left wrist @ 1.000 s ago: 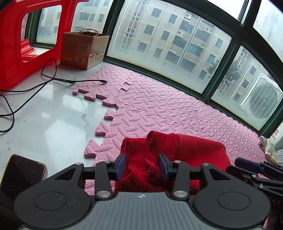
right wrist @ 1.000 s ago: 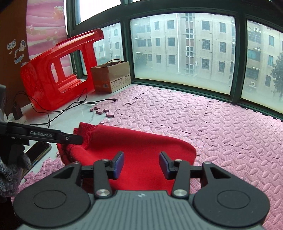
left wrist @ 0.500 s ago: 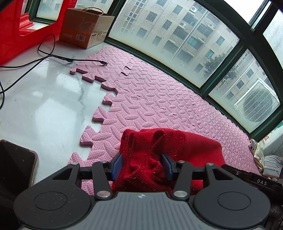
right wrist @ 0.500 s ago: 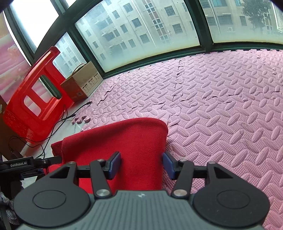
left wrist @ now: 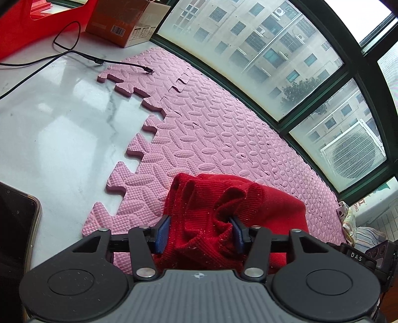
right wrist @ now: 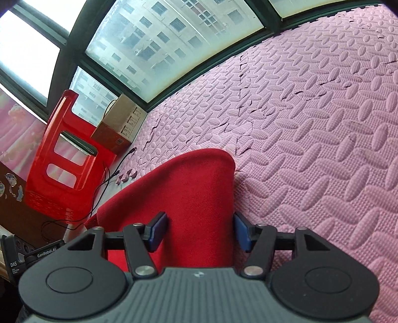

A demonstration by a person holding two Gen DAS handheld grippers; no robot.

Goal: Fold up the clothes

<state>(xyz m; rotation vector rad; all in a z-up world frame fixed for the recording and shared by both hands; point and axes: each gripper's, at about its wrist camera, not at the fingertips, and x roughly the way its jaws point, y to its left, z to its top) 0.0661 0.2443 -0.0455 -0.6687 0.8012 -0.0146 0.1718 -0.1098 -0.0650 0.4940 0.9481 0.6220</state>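
Note:
A red knitted garment (left wrist: 211,208) lies bunched on the pink foam mat (left wrist: 223,124). In the left wrist view my left gripper (left wrist: 200,233) stands open with the ribbed, crumpled end of the garment between its blue pads. In the right wrist view the garment (right wrist: 189,193) shows a smooth folded edge. My right gripper (right wrist: 199,232) stands open around that edge. The other gripper's black body shows at the lower left of the right wrist view (right wrist: 27,256).
A phone (left wrist: 15,223) lies on the white marble floor (left wrist: 62,124) left of the mat. A black cable (left wrist: 99,59), a cardboard box (left wrist: 124,22) and a red plastic chair (right wrist: 64,159) are at the far left. Windows bound the mat's far side.
Both grippers have tilted downward and come closer to the garment. The right gripper's view has rolled and swung toward the mat. The jaws have stayed open.

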